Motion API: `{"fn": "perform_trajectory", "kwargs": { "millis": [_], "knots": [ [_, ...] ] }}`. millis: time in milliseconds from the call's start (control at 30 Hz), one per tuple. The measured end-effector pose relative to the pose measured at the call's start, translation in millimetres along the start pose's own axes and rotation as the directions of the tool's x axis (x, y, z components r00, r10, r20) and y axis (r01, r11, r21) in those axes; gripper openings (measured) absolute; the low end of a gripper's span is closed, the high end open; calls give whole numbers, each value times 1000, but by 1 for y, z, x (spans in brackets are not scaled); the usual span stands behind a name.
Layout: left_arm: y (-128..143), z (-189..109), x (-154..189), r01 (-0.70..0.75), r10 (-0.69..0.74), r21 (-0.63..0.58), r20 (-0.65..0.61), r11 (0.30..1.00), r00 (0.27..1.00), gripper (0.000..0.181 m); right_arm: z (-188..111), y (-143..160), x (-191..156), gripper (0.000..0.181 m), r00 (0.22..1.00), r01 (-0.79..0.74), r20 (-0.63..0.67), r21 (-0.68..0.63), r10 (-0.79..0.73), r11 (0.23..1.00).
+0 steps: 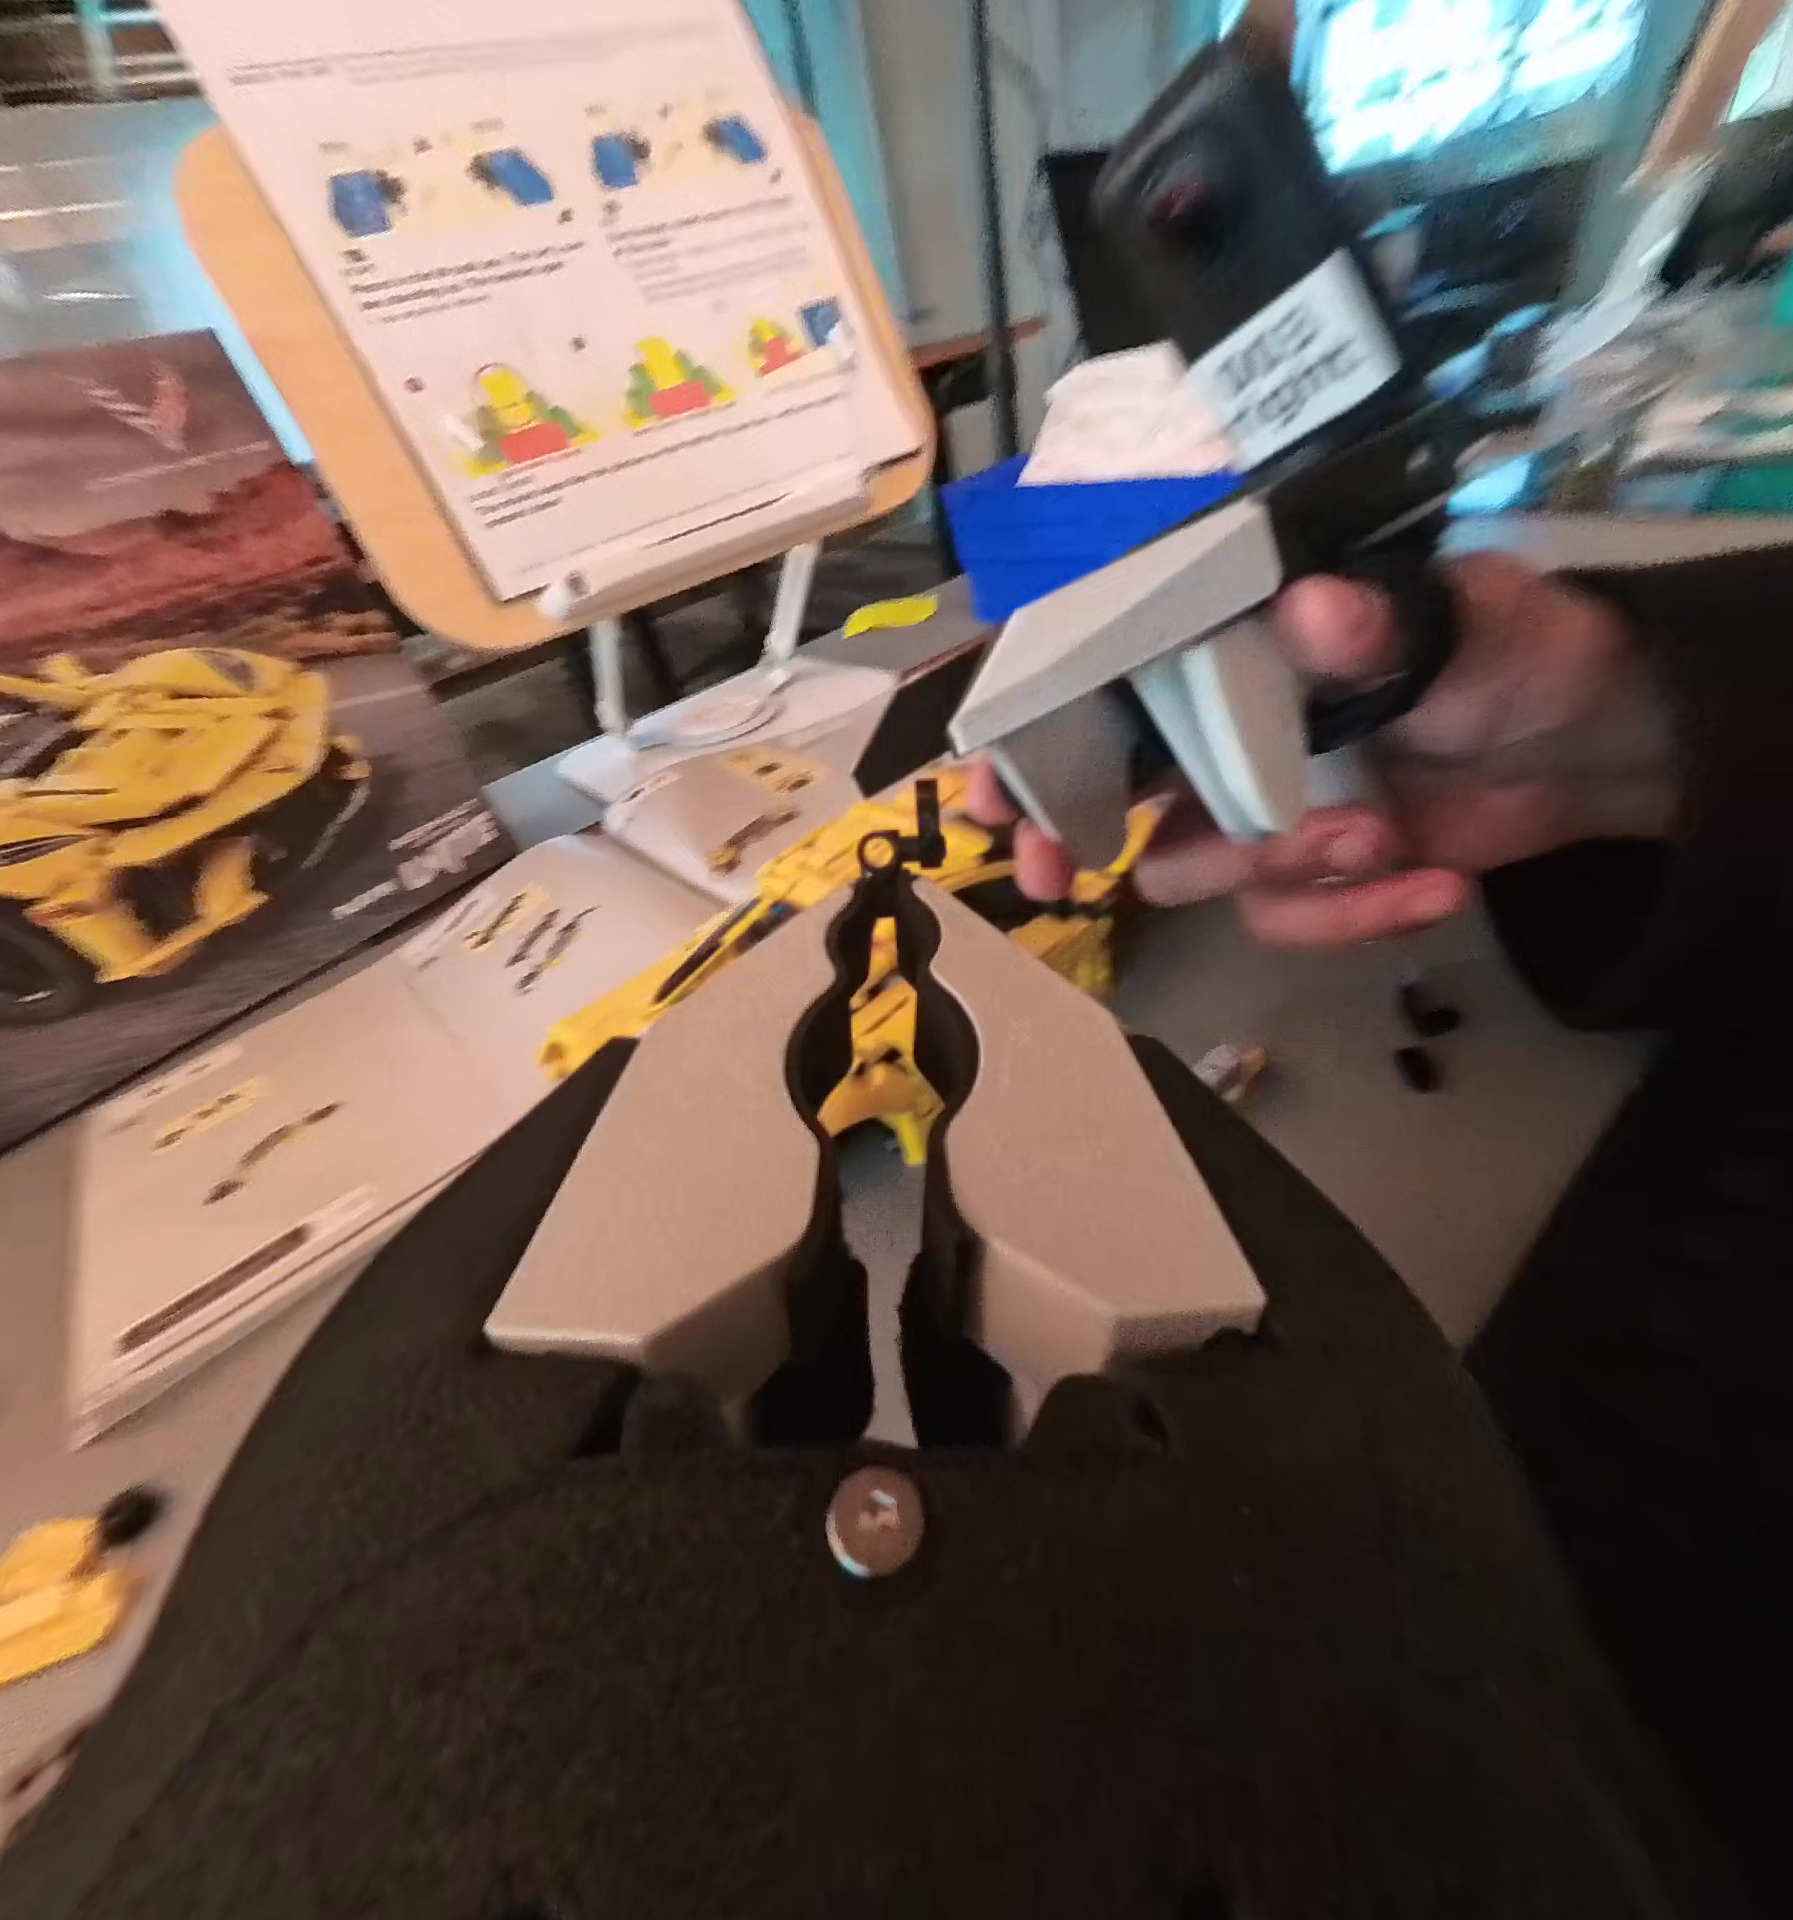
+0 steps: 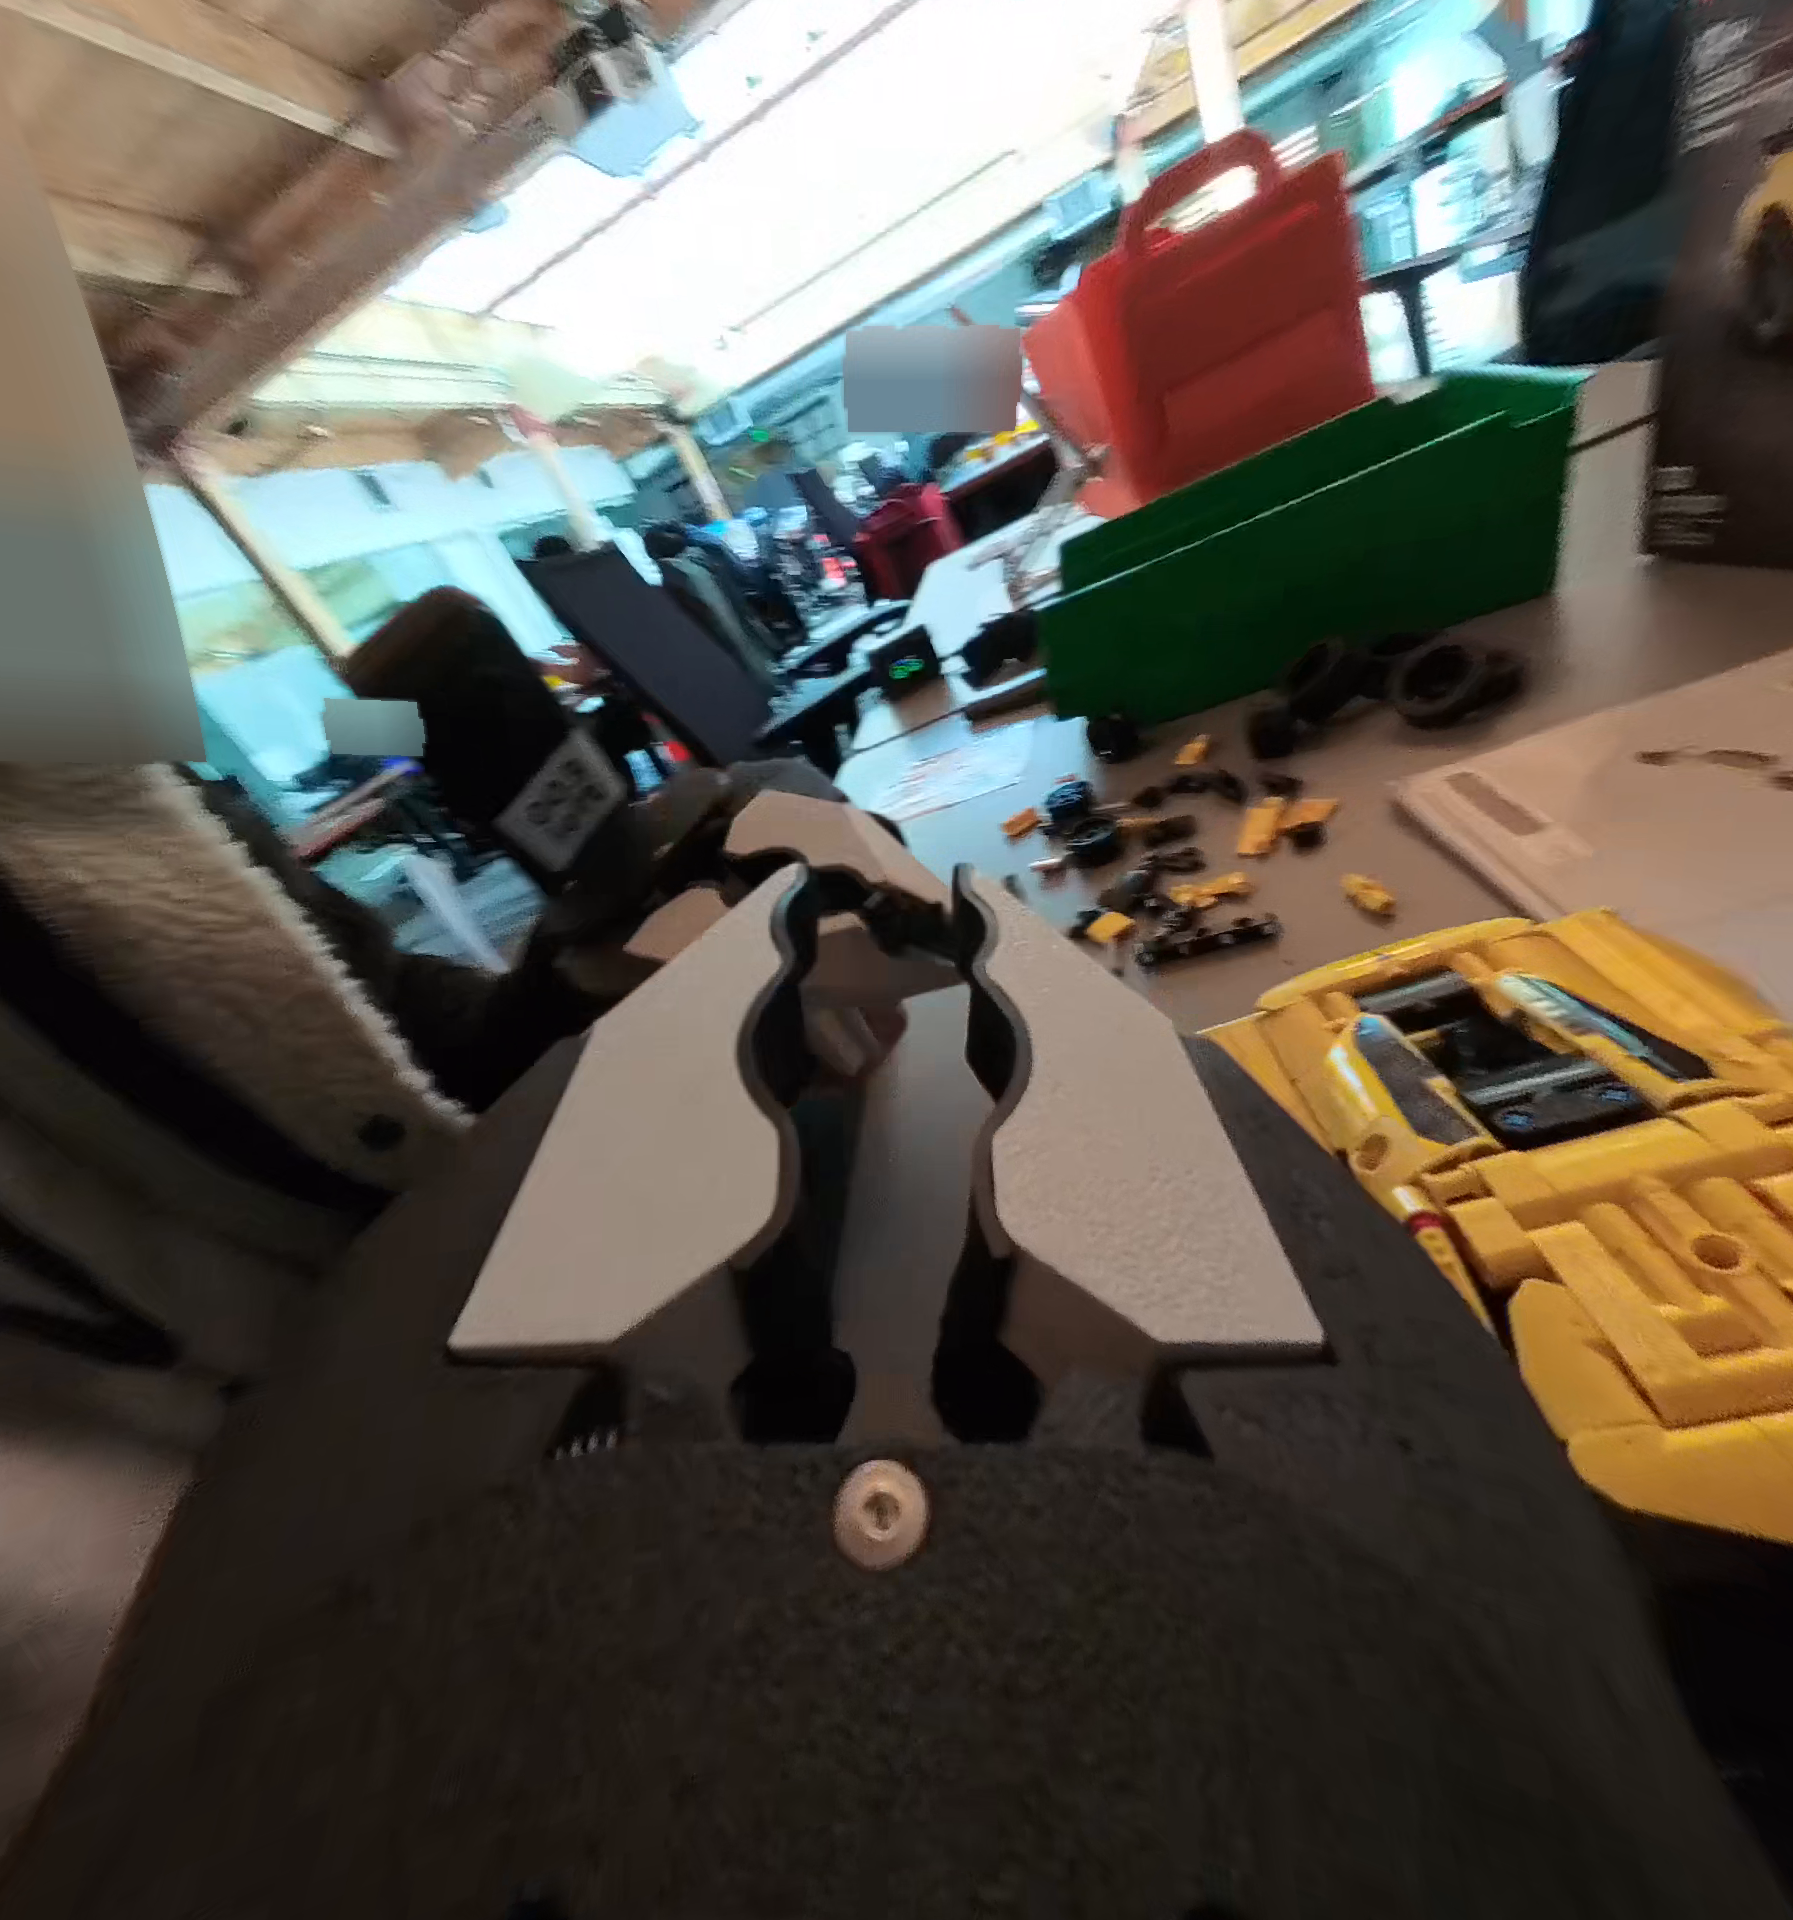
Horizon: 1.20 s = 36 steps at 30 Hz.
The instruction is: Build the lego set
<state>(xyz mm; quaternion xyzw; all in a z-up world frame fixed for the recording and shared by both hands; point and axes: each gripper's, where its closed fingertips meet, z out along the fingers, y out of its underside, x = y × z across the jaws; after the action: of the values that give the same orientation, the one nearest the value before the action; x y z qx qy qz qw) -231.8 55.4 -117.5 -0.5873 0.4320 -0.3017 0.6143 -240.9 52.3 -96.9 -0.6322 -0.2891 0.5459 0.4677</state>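
Lego car (image 2: 1598, 1195), yellow and half built, is the biggest thing of the set. It lies on the grey tabletop (image 2: 1650, 623), at about 3 o'clock of the right tool (image 2: 881, 883) and just beyond the tips of the left tool (image 1: 887, 894).

I judge it light, but stiff and brittle. It is made of many pressed parts, so a hard squeeze on a thin panel may pop it off. The better hold is across the thick body sides, low down, and not on the roof or the small trim.

There is one car and one box (image 1: 144, 675) at 9 o'clock in the left view. One open booklet (image 1: 300, 1122) lies before the box. One green bin (image 2: 1287, 582) stands at 1 o'clock in the right view.

Beside the bin lies a small heap of black tyres (image 2: 1443, 675); maybe four, but the blur hides the true number. The loose yellow and black pieces (image 2: 1183, 873) are well over ten, scattered between bin and car.

The left tool is nearly closed and pinches one small black piece (image 1: 876, 854) at its tips. This piece is smooth and tiny, so it can turn or slip easily. The right tool stands with its fingers apart and holds nothing.
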Motion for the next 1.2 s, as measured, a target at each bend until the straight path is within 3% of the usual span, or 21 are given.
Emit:
{"fn": "perform_trajectory", "kwargs": {
  "millis": [133, 233, 500, 1033, 1200],
  "knots": [
    [-16, -7, 23, 142, -121, 90, -210, 986, 970, 3, -5, 2, -20, 26, 981, -53, 185, 0, 52, 999],
    [-18, -9, 30, 162, -133, 94, -258, 982, 957, 3, -3, 9, -30, 17, 969, -46, 242, -37, 54, 998],
    [-20, -11, 33, 210, -174, 91, -306, 973, 936, 3, -4, 9, -33, 16, 949, -117, 289, -42, 124, 992],
    [-20, -11, 36, 224, -188, 83, -316, 971, 930, 2, -3, 13, -32, 14, 968, 27, 250, -9, -24, 1000],
    [-23, -12, 34, 340, -287, 84, -370, 937, 884, 3, -3, 9, -32, 13, 962, -33, 270, 6, 30, 999]
  ]
}}
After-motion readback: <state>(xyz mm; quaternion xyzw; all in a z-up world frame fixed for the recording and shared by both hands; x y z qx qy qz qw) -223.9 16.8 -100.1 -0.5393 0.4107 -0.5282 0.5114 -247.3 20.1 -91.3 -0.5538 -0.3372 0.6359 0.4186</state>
